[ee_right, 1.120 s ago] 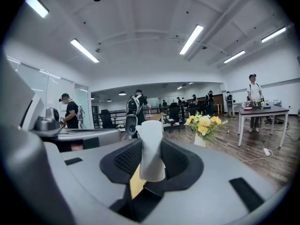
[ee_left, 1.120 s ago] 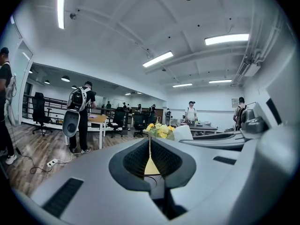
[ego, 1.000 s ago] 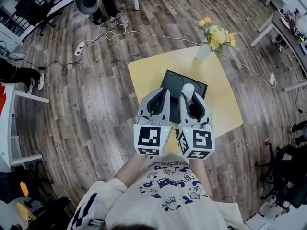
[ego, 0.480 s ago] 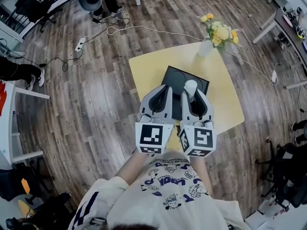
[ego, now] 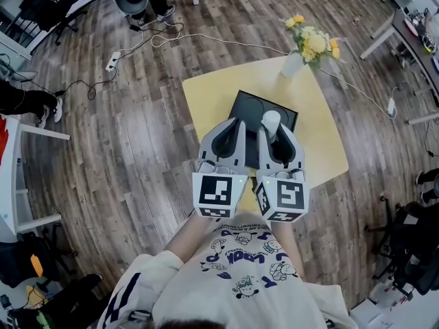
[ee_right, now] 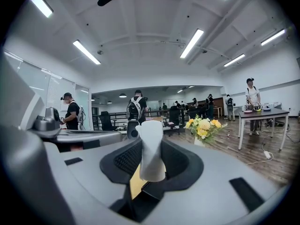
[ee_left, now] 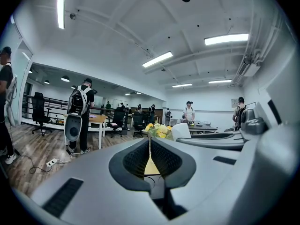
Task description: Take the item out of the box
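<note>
In the head view, the black box (ego: 241, 108) fills the middle of the yellow table (ego: 212, 98). At 1 o'clock from the box the vase of flowers (ego: 302, 50) blocks the far corner. Bare tabletop lies open at 9, 11 and 3 o'clock. At 6 o'clock the left gripper (ego: 237, 123) and right gripper (ego: 272, 130) hang side by side over the box, almost touching; the white item (ego: 270, 118) clamped in the right one sticks up there.

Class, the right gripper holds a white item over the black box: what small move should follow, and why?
Probably swing the right gripper sideways to bare yellow table: the white item is clamped in its jaws over the black box.
</note>
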A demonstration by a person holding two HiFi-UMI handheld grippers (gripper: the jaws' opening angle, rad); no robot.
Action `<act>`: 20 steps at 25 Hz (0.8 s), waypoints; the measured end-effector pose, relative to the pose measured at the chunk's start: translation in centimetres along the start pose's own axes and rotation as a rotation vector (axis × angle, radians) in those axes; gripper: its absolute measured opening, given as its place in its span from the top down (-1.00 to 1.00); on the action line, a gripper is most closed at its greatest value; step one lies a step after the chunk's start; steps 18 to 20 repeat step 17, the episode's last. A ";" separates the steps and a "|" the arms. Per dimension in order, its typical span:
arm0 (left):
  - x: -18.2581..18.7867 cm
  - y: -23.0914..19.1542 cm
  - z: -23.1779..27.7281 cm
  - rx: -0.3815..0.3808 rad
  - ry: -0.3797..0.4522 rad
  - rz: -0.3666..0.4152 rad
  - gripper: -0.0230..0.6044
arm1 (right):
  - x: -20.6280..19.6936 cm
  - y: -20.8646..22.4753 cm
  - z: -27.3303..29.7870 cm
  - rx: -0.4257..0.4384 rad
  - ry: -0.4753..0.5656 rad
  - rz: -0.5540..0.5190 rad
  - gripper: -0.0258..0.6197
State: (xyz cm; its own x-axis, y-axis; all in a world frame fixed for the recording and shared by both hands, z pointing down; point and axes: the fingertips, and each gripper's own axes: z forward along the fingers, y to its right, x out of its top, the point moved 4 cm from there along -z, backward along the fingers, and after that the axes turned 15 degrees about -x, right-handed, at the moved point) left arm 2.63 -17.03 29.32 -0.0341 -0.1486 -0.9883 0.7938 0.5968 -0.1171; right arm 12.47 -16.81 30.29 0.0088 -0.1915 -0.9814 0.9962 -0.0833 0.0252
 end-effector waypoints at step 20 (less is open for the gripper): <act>-0.1 0.1 0.0 0.004 -0.004 0.004 0.86 | 0.0 0.0 0.0 0.006 0.002 -0.002 0.49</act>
